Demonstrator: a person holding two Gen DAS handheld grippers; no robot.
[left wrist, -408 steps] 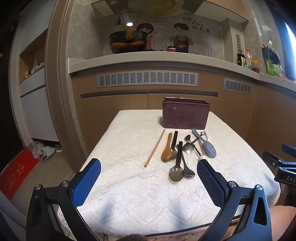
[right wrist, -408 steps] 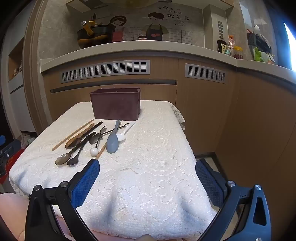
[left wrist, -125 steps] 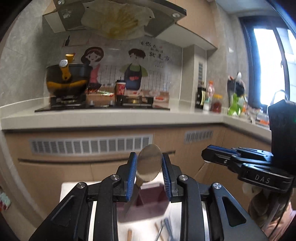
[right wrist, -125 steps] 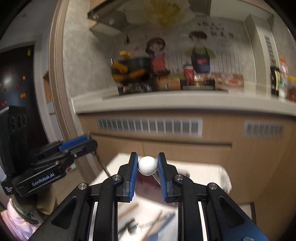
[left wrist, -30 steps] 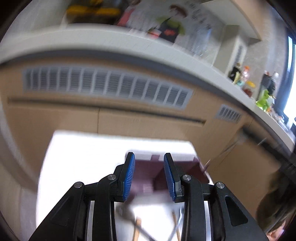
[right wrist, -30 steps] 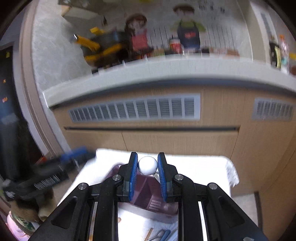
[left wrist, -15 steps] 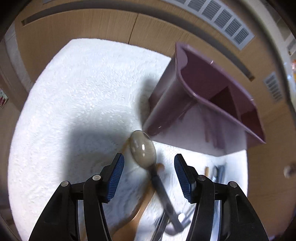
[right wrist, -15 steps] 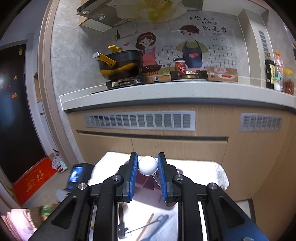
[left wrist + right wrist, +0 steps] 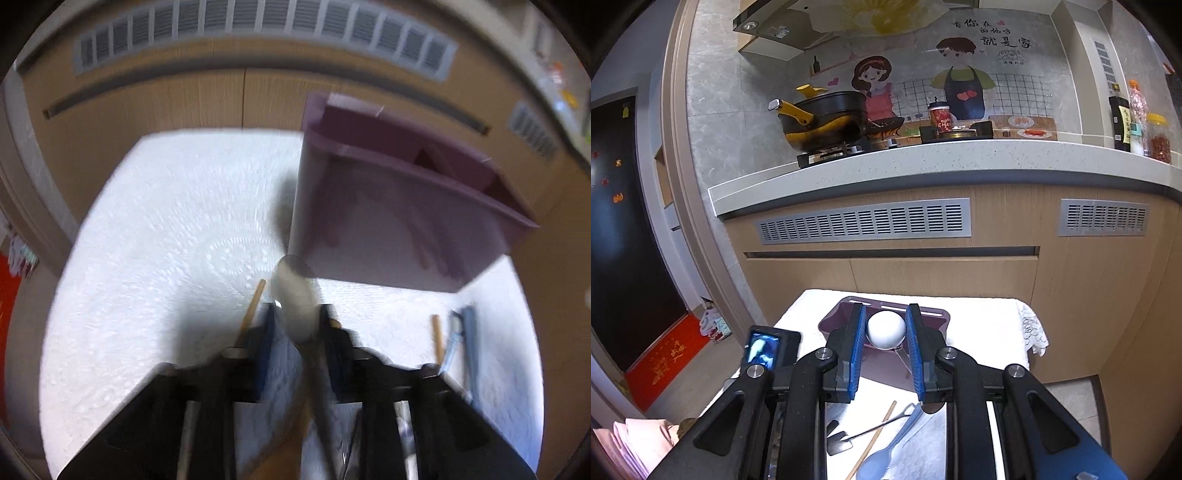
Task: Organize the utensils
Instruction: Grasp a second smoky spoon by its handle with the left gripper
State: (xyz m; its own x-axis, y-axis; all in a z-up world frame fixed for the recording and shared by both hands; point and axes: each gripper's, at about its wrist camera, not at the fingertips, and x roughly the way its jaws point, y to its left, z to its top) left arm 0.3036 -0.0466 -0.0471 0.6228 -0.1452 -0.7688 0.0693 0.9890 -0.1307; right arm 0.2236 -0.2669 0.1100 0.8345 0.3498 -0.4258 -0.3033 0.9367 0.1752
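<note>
Left wrist: left gripper (image 9: pixel 297 325) clamps a spoon (image 9: pixel 295 295) near the bin (image 9: pixel 406 236); right gripper (image 9: pixel 885 332) holds a ball-tipped utensil (image 9: pixel 886 329) above, ready to drop.

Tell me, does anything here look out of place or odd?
Mostly no. The utensils lie crisscrossed on the white cloth rather than in the purple caddy. Each gripper holds one: a metal spoon and a white-knobbed utensil.

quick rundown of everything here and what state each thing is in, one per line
left hand-held gripper: shut on the metal spoon, jaws just closed
metal spoon: gripped at the bowl, bowl pointing toward the bin
right hand-held gripper: shut on the white ball-ended utensil
white ball-ended utensil: held above the bin
purple bin: upright on the white cloth
blue spoon: lying on the cloth
</note>
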